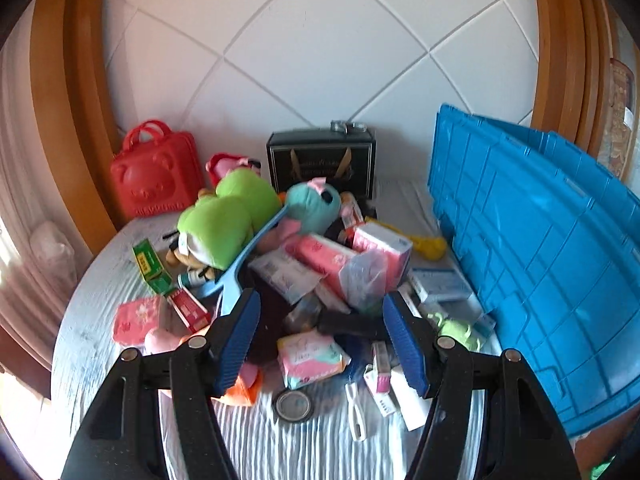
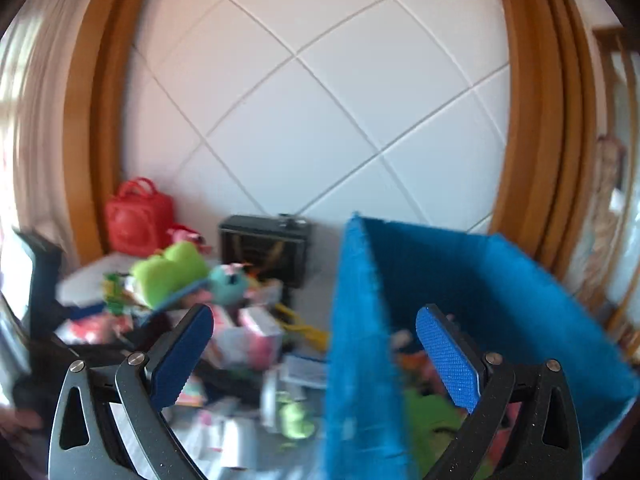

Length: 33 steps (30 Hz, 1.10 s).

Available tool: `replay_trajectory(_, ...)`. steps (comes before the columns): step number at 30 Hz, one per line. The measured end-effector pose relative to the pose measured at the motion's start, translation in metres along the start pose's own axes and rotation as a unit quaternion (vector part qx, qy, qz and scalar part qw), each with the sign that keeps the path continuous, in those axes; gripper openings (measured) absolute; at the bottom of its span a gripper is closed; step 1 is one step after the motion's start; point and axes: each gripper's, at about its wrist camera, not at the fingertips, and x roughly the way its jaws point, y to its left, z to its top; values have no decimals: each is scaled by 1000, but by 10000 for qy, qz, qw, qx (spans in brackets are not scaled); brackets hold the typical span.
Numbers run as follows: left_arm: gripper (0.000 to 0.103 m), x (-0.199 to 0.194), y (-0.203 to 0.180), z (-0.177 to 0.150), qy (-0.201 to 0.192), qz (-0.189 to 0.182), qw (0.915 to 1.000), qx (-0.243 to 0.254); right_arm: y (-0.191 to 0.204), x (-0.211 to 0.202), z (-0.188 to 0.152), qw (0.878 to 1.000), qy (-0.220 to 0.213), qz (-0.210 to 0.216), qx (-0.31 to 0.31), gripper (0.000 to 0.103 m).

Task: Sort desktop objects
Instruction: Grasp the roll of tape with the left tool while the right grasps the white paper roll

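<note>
A heap of small objects lies on the white-clothed table [image 1: 100, 320]: a green plush [image 1: 224, 216], a teal plush [image 1: 314, 204], pink tissue packs [image 1: 332, 260], a pink-and-teal packet [image 1: 310, 358], small boxes and a round tin [image 1: 294, 406]. My left gripper [image 1: 324, 340] is open and empty, hovering over the heap above a black object [image 1: 348, 326]. My right gripper [image 2: 316, 356] is open and empty, held above the near corner of the blue crate [image 2: 500, 300], which holds several items. The right view is blurred.
The blue crate [image 1: 540, 260] stands at the right of the table. A red bear-shaped case [image 1: 156, 176] and a black gift bag [image 1: 322, 164] stand at the back against the white tiled wall. The left gripper's body shows at the right view's left edge [image 2: 36, 280].
</note>
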Motion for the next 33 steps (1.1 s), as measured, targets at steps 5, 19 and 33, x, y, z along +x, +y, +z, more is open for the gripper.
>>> replay_trajectory(5,63,31,15,-29,540,-63,9985,-35,36,29,-19,9977,487,460,-66,103)
replay_trajectory(19,63,109,40,-117,1867,12,9823,-157,66,152,-158,9554,2746,962,510,81)
replay_trajectory(33,63,168,44,-150,2382,-75,9712,-62,48,188,-224,9295,3528,778,747,75)
